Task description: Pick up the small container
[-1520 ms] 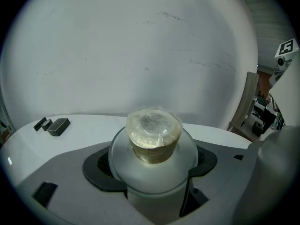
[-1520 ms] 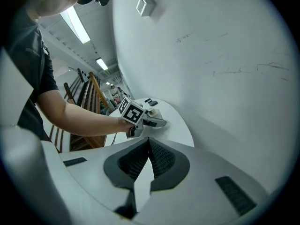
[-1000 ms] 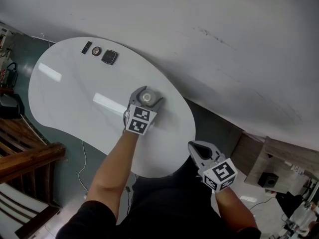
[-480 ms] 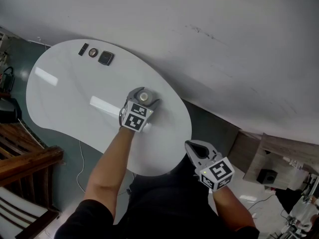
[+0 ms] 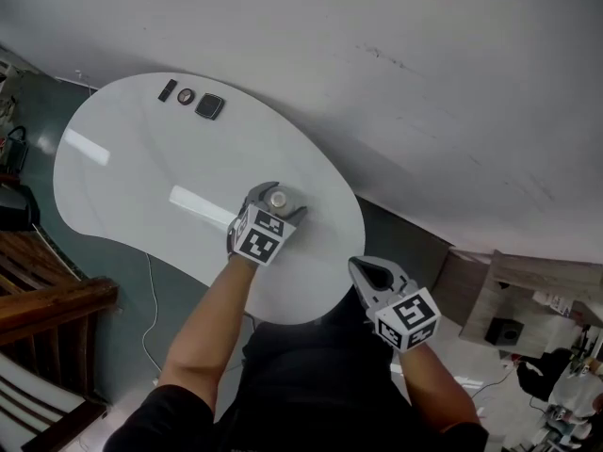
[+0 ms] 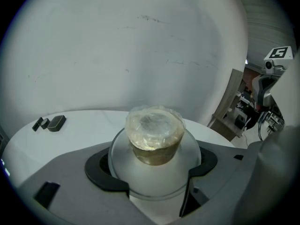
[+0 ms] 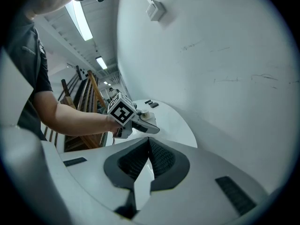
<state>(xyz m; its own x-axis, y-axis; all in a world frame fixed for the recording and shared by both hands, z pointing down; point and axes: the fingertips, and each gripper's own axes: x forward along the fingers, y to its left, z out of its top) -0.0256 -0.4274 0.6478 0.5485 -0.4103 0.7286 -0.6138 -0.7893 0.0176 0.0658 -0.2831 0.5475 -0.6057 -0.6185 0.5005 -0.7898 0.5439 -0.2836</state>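
Sitting btw left tool (image 5: 279, 196) jaws, small container (image 6: 154, 136)

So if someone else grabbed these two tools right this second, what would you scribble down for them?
Left gripper: jaws closed against the sides of the small container, which sits upright between them over the white table.
Right gripper: jaws together, empty, held off the table's near edge.
Done: the grasp looks made.
Left to do: lift the container. I cannot tell whether it is off the surface yet.
Three small dark items lie at the table's far end, well apart from the container.
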